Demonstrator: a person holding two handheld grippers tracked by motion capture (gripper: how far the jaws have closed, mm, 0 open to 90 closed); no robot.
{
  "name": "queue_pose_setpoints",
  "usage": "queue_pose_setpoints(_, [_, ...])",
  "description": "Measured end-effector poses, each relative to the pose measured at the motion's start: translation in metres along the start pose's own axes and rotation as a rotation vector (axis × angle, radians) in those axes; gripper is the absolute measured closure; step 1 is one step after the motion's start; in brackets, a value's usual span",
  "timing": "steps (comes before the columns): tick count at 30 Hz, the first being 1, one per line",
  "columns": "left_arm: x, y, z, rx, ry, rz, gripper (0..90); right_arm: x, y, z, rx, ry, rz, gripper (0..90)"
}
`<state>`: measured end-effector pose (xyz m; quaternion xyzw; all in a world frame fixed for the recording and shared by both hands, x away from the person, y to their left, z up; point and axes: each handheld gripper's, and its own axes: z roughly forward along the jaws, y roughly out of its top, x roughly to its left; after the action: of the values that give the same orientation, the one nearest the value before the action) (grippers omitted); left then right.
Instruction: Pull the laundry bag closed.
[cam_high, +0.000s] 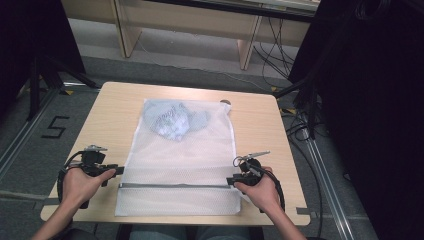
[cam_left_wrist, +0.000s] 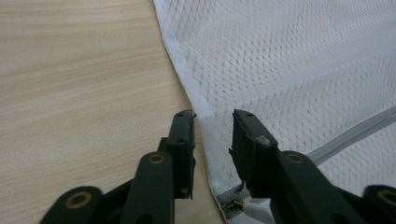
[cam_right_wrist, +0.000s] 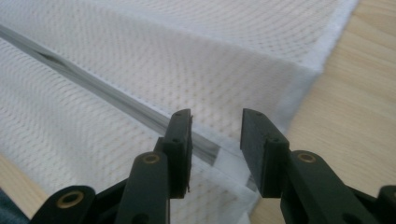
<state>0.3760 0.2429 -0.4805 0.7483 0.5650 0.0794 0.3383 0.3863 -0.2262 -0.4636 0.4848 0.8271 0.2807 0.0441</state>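
Flanking the mesh laundry bag (cam_high: 182, 165) on the counter (cam_high: 107, 117), both grippers line up with its zipper (cam_high: 175, 185).
Left gripper (cam_left_wrist: 214, 122) and right gripper (cam_right_wrist: 215, 122) sit with jaws apart at opposite zipper ends, likely readying to pinch and tension it.

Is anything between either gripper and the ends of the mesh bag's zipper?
Nothing visible. The left gripper and the right gripper, both open, sit right at the two ends of the zipper on the mesh laundry bag.

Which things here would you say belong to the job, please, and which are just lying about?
Part of the job:
- white mesh laundry bag
- its grey zipper
- bundled garment inside
- left hand-held gripper, open at the bag's edge
- right hand-held gripper, open at the zipper's end

Just lying about:
- floor cables
- tripod
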Motion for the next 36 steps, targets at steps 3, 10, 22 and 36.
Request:
queue_pose_setpoints(3, [-0.003, -0.001, 0.005, 0.034, 0.024, -0.031, 74.7, 0.010, 0.001, 0.002, 0.005, 0.039, 0.008, 65.0])
queue_pose_setpoints(10, [0.000, -0.001, 0.007, 0.127, 0.030, -0.022, 86.7, 0.037, 0.008, 0.007, -0.038, 0.106, -0.075, 71.0])
queue_pose_setpoints(22, [-0.001, -0.001, 0.012, 0.158, 0.034, -0.043, 89.2, 0.080, 0.021, 0.019, 0.009, 0.183, -0.110, 77.7])
queue_pose_setpoints(36, [-0.007, -0.001, 0.016, 0.204, 0.012, -0.019, 89.4, 0.123, 0.044, 0.042, 0.022, 0.233, -0.155, 78.4])
